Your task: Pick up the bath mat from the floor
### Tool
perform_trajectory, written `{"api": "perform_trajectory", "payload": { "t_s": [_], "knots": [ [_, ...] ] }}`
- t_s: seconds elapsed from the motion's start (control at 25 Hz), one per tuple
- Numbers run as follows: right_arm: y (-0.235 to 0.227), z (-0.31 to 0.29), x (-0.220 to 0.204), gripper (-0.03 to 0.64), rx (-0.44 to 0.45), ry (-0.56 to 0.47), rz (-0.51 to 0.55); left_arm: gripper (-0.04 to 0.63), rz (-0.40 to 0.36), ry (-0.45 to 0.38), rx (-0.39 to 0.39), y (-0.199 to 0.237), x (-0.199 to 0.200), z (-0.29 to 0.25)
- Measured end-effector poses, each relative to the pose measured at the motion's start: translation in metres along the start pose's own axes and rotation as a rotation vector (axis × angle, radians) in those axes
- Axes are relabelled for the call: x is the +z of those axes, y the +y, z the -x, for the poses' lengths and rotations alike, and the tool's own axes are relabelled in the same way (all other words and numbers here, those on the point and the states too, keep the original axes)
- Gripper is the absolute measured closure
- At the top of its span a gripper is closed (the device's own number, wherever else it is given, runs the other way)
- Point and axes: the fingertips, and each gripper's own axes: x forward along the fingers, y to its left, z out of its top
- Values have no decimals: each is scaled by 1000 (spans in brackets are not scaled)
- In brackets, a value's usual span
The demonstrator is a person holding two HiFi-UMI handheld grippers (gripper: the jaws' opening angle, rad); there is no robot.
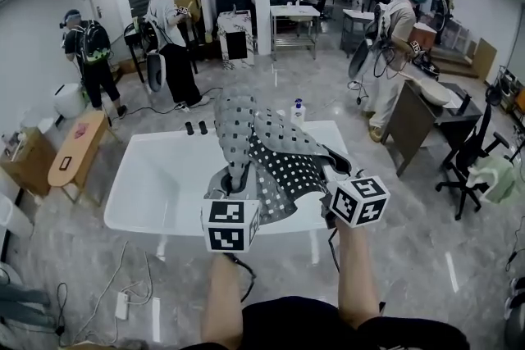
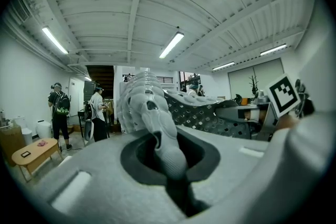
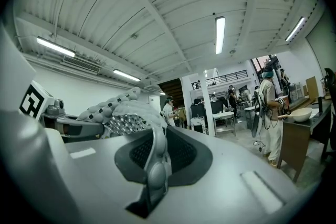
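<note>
Above the near edge of the white worktop (image 1: 156,176), the bath mat (image 1: 262,152) was off the floor, held by both grippers. It stretched from that edge toward the worktop's far side. Its grey knobbed face was up on the left, and it was folded over on the right to show a dark underside with pale squares. I could not tell whether it touched the worktop.

The left gripper (image 1: 234,193) had its jaws together, clamped on a rolled grey fold of the mat (image 2: 157,128). The right gripper (image 1: 332,178) had its jaws likewise pressed shut on a thin mat edge (image 3: 152,157).

Markings: each gripper carried a cube with black-and-white square markers, left cube (image 1: 231,225) and right cube (image 1: 358,201). They showed patterns only, no letters.

A small bottle (image 1: 299,111) stood at the worktop's far edge, its label too small to read. Two small dark items (image 1: 195,128) sat at the same edge, left of the mat. A wooden bench (image 1: 78,152) stood left of the worktop.
</note>
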Motion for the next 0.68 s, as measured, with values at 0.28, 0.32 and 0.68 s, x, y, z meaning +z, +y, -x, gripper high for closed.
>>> {"api": "perform_trajectory", "payload": {
  "t_s": [0.28,0.32,0.68],
  "knots": [
    [-3,4,-3,600,-3,-5,-2,572,11,6,1,-3,-7,-1],
    [-2,4,-4,600,-2,-4,-1,572,14,7,3,-2,-8,0],
    [5,-1,1,600,5,-12,17,572,11,-9,2,2,-3,3]
  ]
}}
